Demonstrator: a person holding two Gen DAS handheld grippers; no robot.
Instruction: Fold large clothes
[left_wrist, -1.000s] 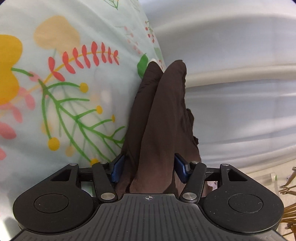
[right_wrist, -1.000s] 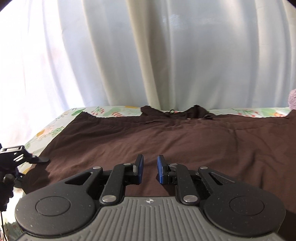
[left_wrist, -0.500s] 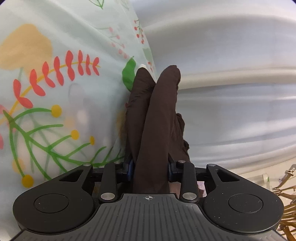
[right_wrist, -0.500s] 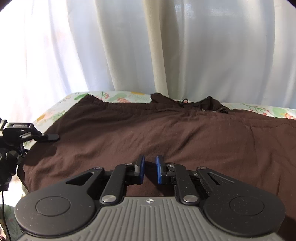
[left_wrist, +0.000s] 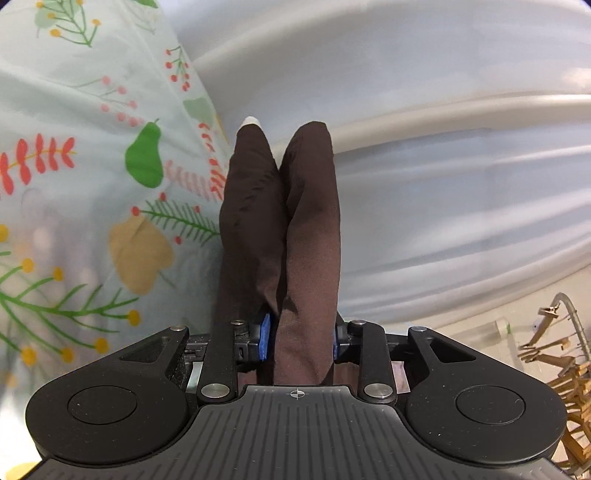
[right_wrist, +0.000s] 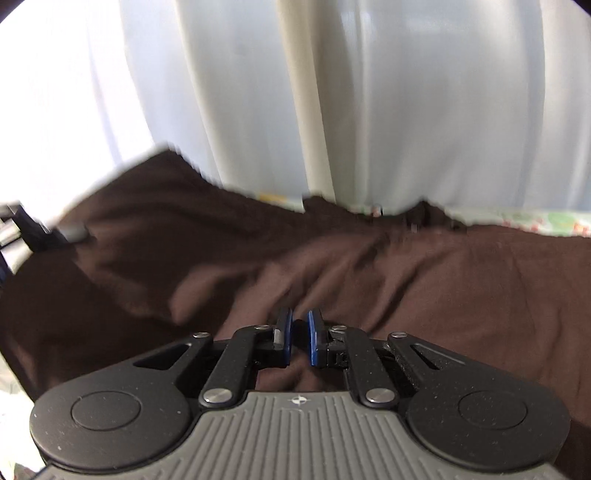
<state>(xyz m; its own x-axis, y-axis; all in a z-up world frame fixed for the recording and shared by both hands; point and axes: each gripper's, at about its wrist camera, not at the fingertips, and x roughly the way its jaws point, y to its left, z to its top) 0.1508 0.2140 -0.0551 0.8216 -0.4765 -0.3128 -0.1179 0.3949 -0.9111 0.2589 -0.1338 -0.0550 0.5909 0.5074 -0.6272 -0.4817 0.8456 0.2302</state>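
A large dark brown garment (right_wrist: 332, 266) lies spread over the floral bedsheet (left_wrist: 92, 184). My left gripper (left_wrist: 298, 341) is shut on a bunched edge of the brown garment (left_wrist: 310, 236), which runs forward from the jaws in two thick folds. My right gripper (right_wrist: 298, 338) sits low over the garment's near edge with its blue pads (right_wrist: 313, 338) close together on a fold of the cloth. The left gripper also shows at the left edge of the right wrist view (right_wrist: 33, 232).
White curtains (right_wrist: 332, 92) hang behind the bed. The sheet (right_wrist: 517, 218) shows at the far right beyond the garment. A wooden drying rack with clips (left_wrist: 554, 350) stands at the right in the left wrist view.
My left gripper closed on the garment edge and is lifting it. My right gripper moved forward and down and its jaws narrowed on the cloth. The garment has bunched into wrinkles.
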